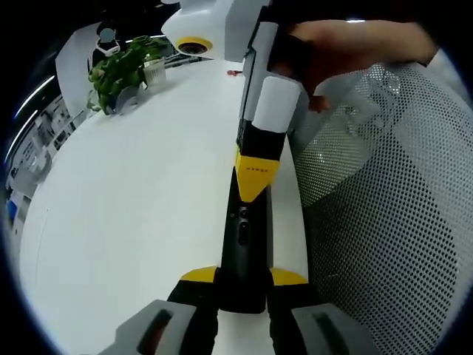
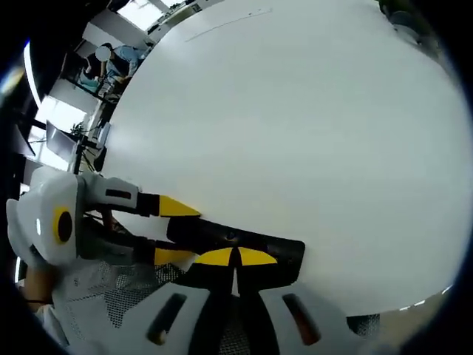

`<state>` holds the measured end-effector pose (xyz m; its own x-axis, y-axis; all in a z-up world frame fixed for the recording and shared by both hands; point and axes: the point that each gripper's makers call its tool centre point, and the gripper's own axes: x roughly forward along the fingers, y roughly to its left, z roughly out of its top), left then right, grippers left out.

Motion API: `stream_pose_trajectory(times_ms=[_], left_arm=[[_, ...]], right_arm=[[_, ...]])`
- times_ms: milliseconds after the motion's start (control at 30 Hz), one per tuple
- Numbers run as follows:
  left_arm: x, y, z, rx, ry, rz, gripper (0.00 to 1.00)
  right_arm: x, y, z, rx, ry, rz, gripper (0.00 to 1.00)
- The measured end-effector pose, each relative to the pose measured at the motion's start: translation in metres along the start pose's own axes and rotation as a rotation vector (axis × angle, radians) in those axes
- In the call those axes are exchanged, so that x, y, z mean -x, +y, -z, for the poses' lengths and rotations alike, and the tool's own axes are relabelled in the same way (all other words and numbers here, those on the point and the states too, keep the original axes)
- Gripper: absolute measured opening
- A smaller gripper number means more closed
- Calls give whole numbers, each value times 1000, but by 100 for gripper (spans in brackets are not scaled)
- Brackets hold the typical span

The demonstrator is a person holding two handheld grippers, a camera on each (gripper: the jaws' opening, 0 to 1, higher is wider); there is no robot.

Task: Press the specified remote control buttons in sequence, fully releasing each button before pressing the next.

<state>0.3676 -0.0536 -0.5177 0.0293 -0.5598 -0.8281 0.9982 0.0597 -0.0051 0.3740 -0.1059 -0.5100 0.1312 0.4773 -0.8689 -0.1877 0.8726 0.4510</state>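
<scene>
The left gripper (image 1: 244, 285) clamps the near end of a slim, glossy black remote control (image 1: 245, 244), holding it over the smooth white table (image 1: 133, 207). The right gripper (image 2: 235, 260), its yellow-tipped jaws pinched together, touches the remote's button face (image 2: 244, 240); beside it hangs perforated white mesh (image 1: 384, 185).

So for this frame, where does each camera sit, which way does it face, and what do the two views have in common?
Left gripper view: rides the left gripper, looking along the remote it clamps, across the white table toward a potted plant; a hand shows.
Right gripper view: rides the right gripper, shut tips on the remote, looking over the table; mesh-patterned clothing shows.
Shared: remote, table, both grippers.
</scene>
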Motion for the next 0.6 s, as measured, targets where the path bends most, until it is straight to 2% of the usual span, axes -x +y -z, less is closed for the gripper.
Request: stream_pose_trajectory(times_ms=[233,600], left_arm=[[0,0,0,-2,-1,0,25],[-1,0,-1,-2,-4,3,25]], right_arm=[[-3,-2,4,19,24,14,0],[-3,-2,5,31,21,13,0]])
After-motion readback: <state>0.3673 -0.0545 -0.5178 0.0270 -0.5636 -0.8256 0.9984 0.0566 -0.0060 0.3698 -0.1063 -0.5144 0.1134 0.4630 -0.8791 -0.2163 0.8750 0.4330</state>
